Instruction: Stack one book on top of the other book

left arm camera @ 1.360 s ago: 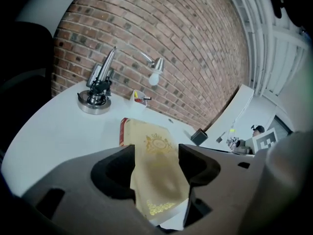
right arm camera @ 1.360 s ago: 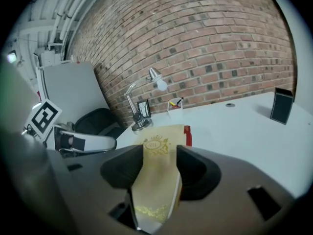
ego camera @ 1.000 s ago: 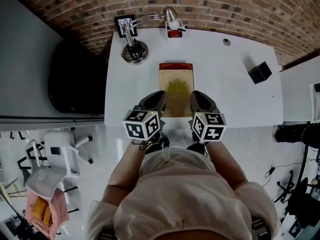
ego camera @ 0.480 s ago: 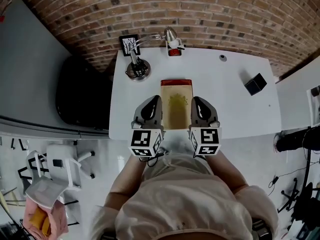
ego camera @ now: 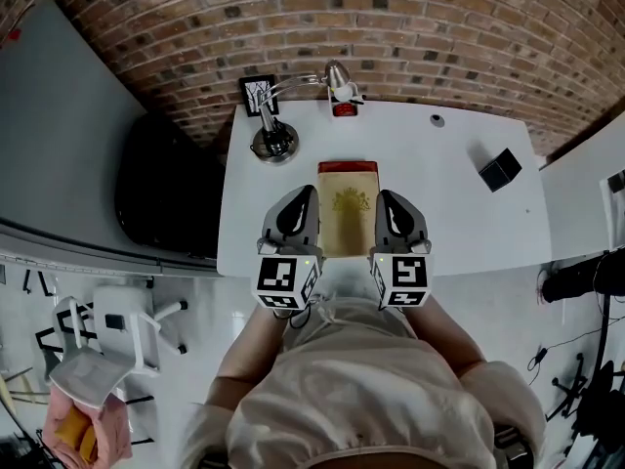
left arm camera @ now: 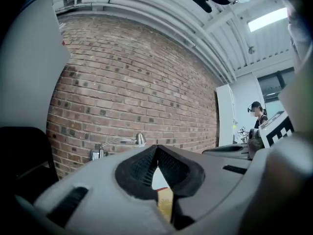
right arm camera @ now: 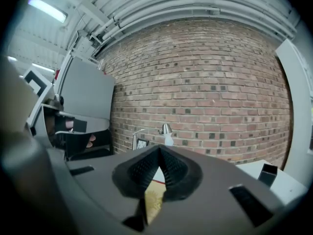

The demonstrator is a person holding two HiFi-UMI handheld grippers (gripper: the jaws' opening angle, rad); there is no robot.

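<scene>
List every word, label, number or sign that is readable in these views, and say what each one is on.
No text is readable in any view.
On the book: a gold emblem only; any lettering is too small to read.
On the framed card: a black-and-white pattern, too small to read.
On the marker cubes: square codes, no letters.

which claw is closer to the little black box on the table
Right. The right claw is beside the right edge of the book, on the side of the black box; the left claw is beyond the book, farther off.
</scene>
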